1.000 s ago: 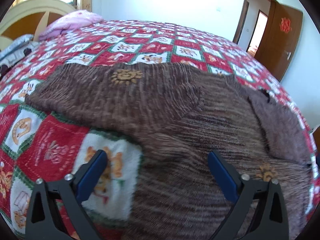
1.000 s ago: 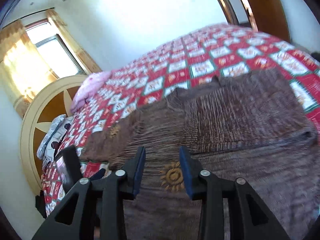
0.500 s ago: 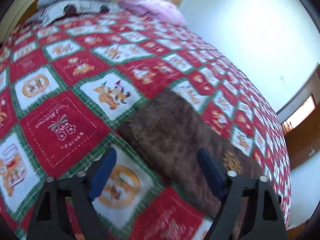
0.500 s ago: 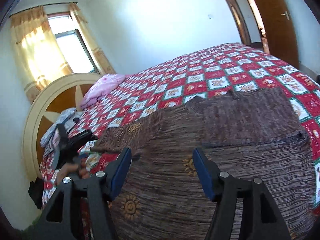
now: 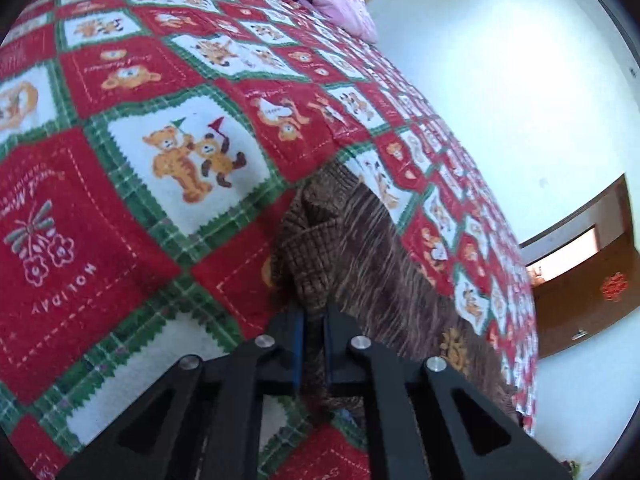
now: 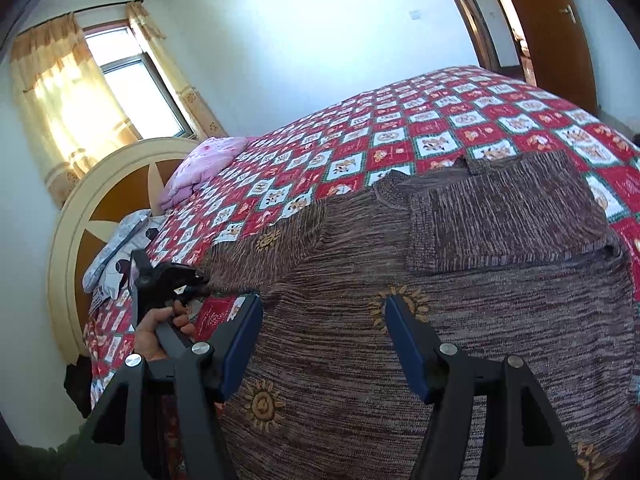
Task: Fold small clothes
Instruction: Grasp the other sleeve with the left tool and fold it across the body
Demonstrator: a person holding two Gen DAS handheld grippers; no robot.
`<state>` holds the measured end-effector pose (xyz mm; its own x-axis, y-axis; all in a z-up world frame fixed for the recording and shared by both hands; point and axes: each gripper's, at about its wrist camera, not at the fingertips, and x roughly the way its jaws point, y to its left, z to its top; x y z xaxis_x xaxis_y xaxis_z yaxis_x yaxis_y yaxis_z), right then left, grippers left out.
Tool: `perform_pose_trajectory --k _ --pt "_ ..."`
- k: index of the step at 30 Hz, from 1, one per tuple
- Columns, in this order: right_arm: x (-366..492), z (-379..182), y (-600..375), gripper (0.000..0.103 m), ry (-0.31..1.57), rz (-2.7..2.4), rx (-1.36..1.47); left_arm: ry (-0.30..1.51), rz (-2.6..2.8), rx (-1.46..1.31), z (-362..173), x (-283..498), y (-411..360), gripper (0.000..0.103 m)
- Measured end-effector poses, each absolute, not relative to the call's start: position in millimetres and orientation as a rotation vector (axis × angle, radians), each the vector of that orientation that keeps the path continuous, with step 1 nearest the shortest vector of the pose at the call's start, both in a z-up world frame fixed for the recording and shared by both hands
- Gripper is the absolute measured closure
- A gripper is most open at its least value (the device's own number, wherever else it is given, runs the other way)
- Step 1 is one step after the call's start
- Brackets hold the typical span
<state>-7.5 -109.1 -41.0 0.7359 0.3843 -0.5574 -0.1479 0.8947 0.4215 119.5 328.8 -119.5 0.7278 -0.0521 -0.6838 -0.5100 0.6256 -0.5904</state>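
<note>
The bed, under its red-and-white bear quilt, fills the room, with a pink blanket up at ten o'clock by the headboard. Spread over the near half lies the brown knitted sweater, its right sleeve already folded across the body towards two o'clock. The left sleeve stretches away to nine o'clock. A second ago the left gripper hung wide open above the knit; now its jaws have closed on the sleeve's ribbed cuff. The right gripper hovers over the sweater's middle, jaws spread wide, holding nothing. With the cuff caught, that sleeve looks ready to be drawn inward.
</note>
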Motion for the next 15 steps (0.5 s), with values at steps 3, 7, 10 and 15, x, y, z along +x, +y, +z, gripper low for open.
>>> perform_pose_trajectory --k 3,7,10,15 --pt "-7 -43 -112 0.038 0.691 0.288 0.367 0.723 0.307 -0.815 -113 116 322 0.095" --pt "-8 -47 -117 0.038 0.698 0.28 0.386 0.706 0.31 -0.747 -96 119 309 0.095" --pt "-8 -48 -122 0.038 0.691 0.266 0.401 0.68 0.263 -0.639 -75 128 282 0.095" --pt "-7 -52 -131 0.038 0.698 0.245 0.438 0.611 0.111 -0.394 -31 136 203 0.095"
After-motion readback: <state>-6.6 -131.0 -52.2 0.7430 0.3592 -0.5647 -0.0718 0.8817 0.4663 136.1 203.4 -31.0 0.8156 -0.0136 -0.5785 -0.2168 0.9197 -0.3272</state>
